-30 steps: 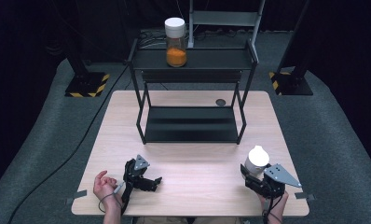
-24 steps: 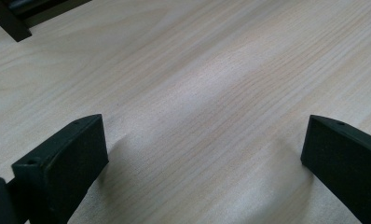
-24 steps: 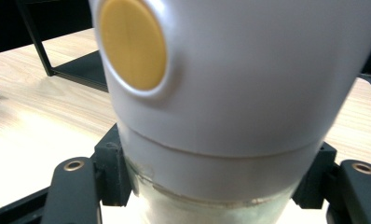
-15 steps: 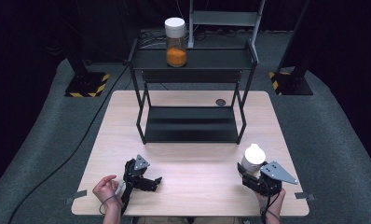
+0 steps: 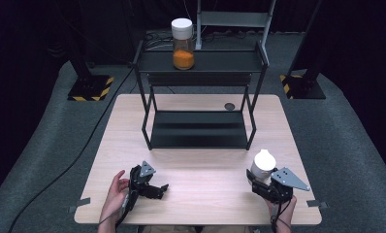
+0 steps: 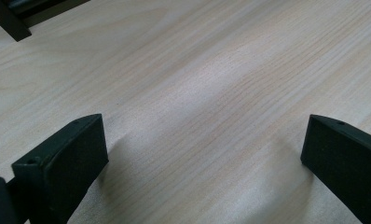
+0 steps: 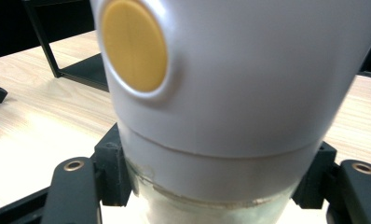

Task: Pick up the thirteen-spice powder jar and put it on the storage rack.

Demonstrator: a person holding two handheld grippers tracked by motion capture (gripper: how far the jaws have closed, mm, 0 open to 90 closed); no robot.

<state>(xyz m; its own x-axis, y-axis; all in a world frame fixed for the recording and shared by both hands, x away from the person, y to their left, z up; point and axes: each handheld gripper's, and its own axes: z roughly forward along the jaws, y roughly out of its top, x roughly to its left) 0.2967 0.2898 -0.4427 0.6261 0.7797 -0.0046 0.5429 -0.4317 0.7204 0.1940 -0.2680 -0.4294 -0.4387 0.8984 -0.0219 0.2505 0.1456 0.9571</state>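
Note:
My right gripper (image 5: 257, 177) sits near the table's front right corner, shut on a white container (image 5: 263, 163) that it holds upright. In the right gripper view the container (image 7: 230, 84) looms close, with a round tan disc (image 7: 134, 44) set in its white cap and the jaws pressing on its lower body. My left gripper (image 5: 161, 189) rests at the front left with a hand beside it. Its jaws stand wide open over bare wood in the left gripper view (image 6: 204, 140). A clear jar (image 5: 183, 43) with orange contents and a white lid stands on the top shelf of the black rack (image 5: 201, 80).
The black two-level rack occupies the middle and back of the wooden table (image 5: 205, 160); its lower shelf (image 5: 198, 131) is bare. A small dark round spot (image 5: 229, 106) lies on the table behind the rack. Dark stands with striped bases (image 5: 91, 90) flank the table on the carpet.
The white container in my right gripper has shifted slightly to the left. My left gripper has kept still.

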